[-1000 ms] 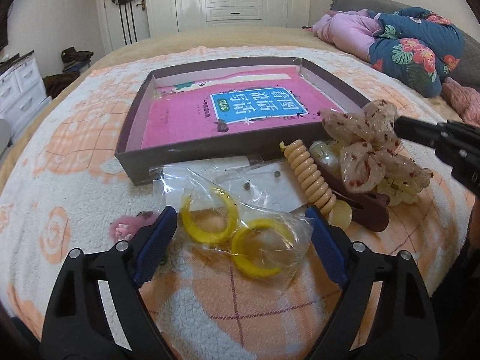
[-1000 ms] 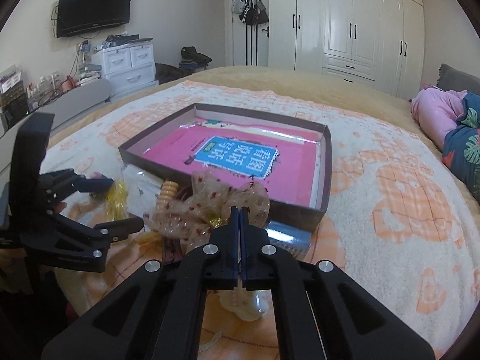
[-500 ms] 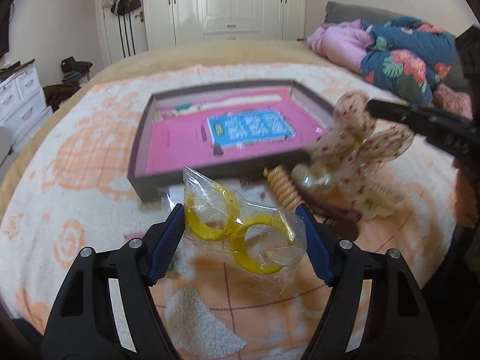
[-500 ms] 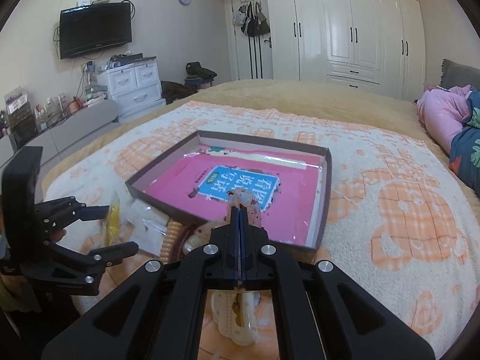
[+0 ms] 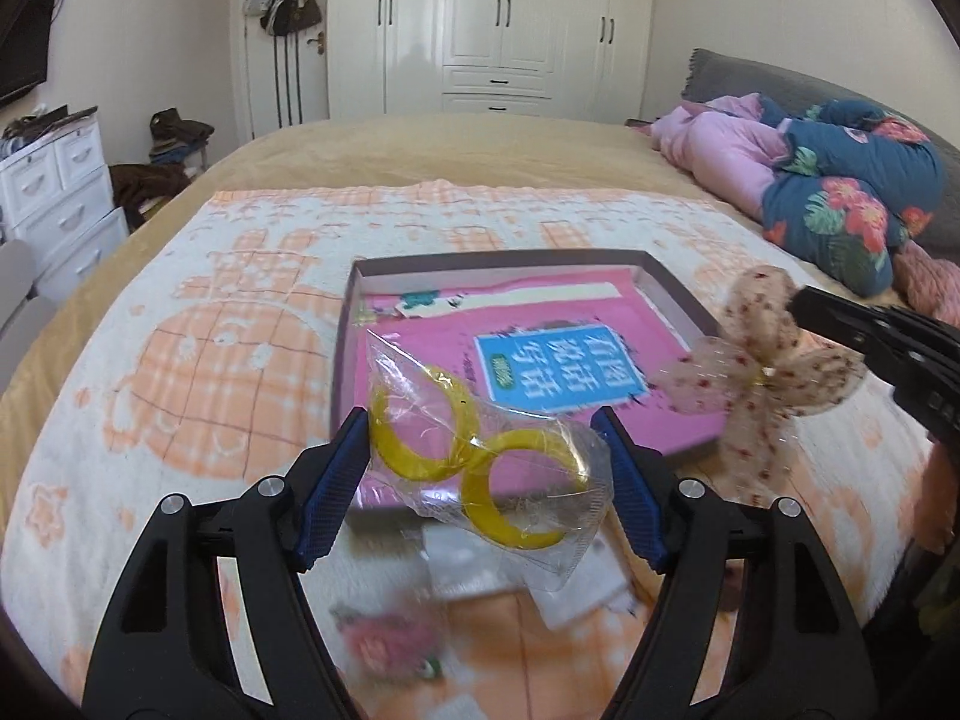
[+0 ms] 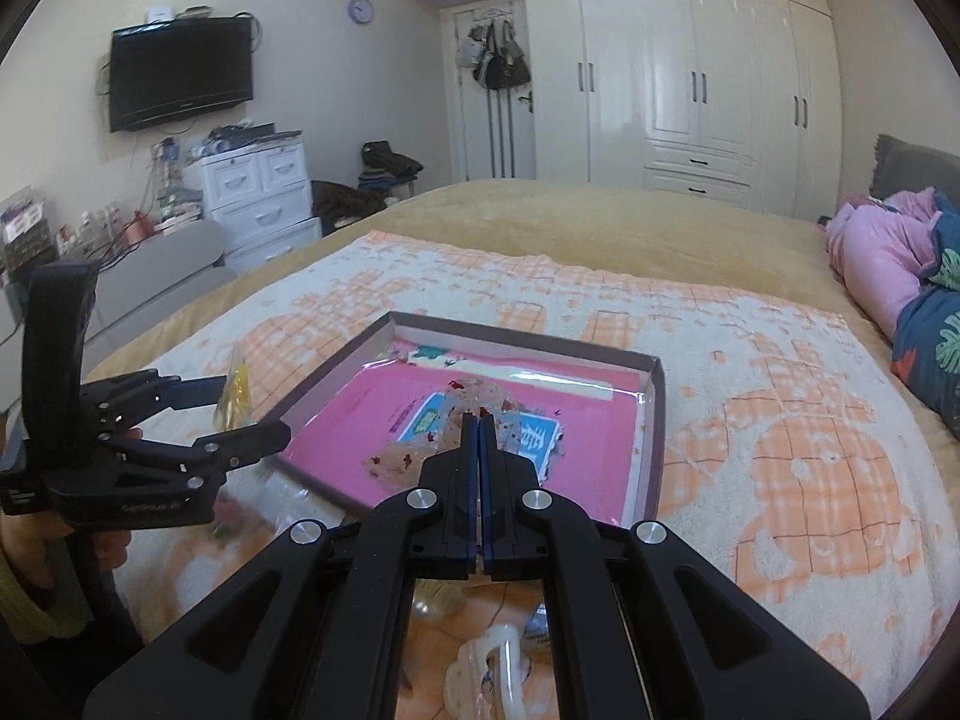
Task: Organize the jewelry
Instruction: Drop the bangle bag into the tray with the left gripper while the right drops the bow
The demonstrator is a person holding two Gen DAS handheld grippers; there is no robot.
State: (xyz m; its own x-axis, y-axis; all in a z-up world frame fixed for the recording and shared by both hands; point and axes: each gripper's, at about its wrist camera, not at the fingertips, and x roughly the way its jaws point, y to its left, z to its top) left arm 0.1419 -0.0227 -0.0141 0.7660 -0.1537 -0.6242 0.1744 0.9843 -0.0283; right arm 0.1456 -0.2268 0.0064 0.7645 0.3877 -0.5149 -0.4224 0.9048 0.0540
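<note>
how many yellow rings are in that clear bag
2. Both sit inside the clear bag held between the left claw fingers: one yellow ring upper left, the other lower right, overlapping it.

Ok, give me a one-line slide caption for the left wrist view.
Left gripper holds a clear bag of yellow rings over the box; right gripper carries a sheer bow.

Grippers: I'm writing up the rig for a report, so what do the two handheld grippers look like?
Both match: the left gripper and right gripper have matte black, angular plastic linkage arms with cut-out windows and silver pivot screws. The fingers carry ribbed blue pads on their inner faces. From the right wrist view, the left one shows small embossed lettering, too small to read, and a tall black upright block behind. No cables visible.
</note>
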